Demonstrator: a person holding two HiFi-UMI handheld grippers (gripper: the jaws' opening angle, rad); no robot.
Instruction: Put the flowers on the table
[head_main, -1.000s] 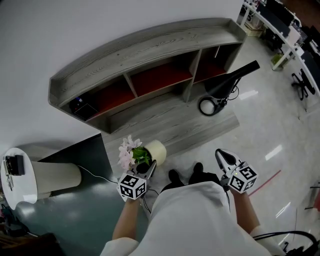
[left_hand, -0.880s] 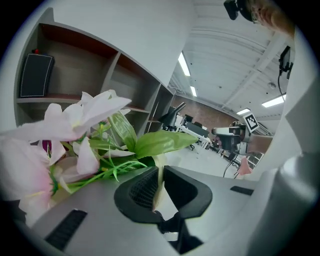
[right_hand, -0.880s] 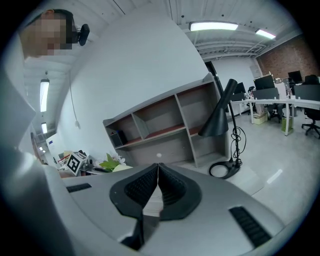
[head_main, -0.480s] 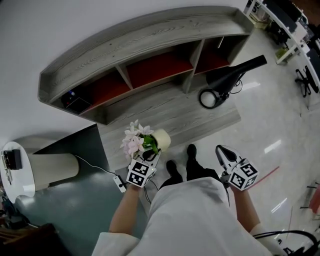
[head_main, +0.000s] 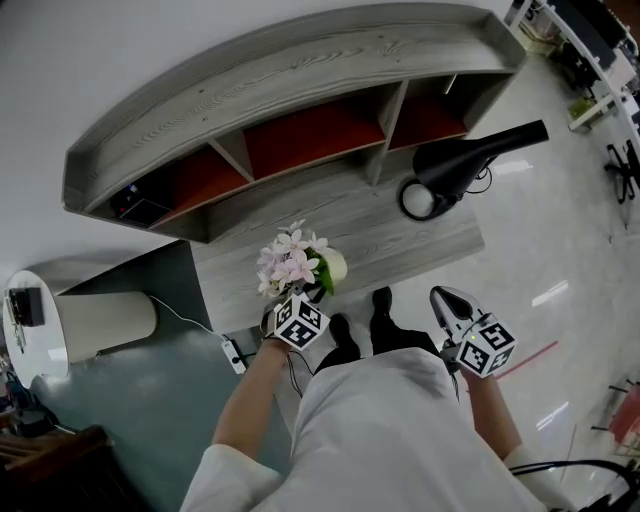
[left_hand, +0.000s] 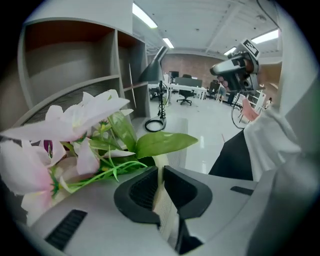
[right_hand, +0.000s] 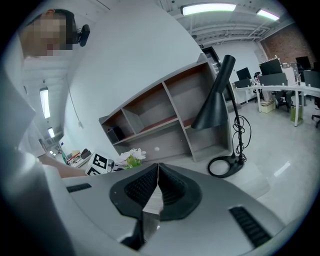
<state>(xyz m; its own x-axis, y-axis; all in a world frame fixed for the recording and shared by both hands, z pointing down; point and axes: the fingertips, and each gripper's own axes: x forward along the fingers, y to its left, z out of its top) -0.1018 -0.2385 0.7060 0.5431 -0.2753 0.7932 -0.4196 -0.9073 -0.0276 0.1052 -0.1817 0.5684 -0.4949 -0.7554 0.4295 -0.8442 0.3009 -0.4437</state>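
Observation:
A pale cream pot (head_main: 333, 265) of pink and white flowers (head_main: 292, 258) hangs tilted over the front edge of the low grey wooden table (head_main: 410, 240). My left gripper (head_main: 308, 296) is shut on the pot. In the left gripper view the pads pinch the pot's cream rim (left_hand: 161, 200), and the flowers (left_hand: 75, 120) and a green leaf (left_hand: 165, 142) fill the left side. My right gripper (head_main: 447, 303) is held at the right over the pale floor, shut and holding nothing. In the right gripper view its jaws (right_hand: 157, 187) meet, and the flowers (right_hand: 131, 156) show small beyond them.
A grey shelf unit (head_main: 300, 80) with red-backed compartments stands on the table's far side. A black desk lamp (head_main: 470, 160) leans at the table's right end, its round base (head_main: 418, 200) beside it. A white round stand (head_main: 30, 320) and a power strip (head_main: 232, 352) lie left. My legs and shoes (head_main: 380, 300) are by the table's edge.
My left gripper has carried the flower pot to the right and away from me, from over the dark floor to the table's front edge, rolling as it went. The right gripper has shifted only slightly.

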